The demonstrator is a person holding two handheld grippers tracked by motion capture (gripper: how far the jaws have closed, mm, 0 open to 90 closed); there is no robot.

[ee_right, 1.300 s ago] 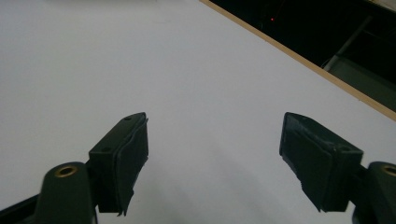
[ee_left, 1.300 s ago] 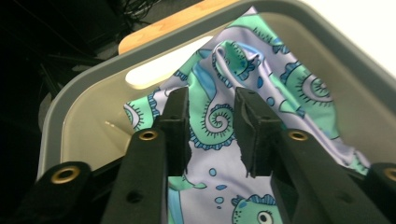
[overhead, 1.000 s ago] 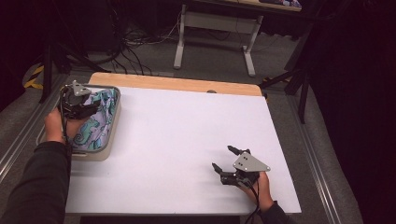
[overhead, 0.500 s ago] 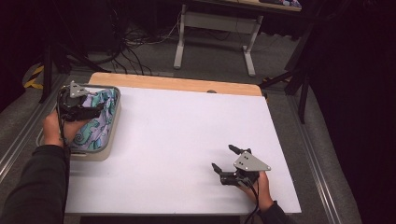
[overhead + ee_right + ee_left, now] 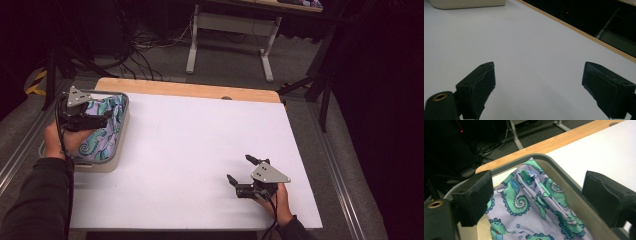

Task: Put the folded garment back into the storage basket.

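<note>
Cloth (image 5: 531,205) with a seahorse print is seen lying loose in the grey bin (image 5: 120,131) at the desk's left edge — the placing is judged done. The left gripper (image 5: 97,118), jaws just opened, holds nothing; the right gripper (image 5: 241,170) is parked open near the front right corner — only withdrawal is left

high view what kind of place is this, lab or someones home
Most likely a lab or recording workspace: a white-topped table, loose cables on the grey floor, metal desk legs behind, dark surroundings.

Dark room, grey floor (image 5: 150,65), white desk frame (image 5: 230,30)
</note>
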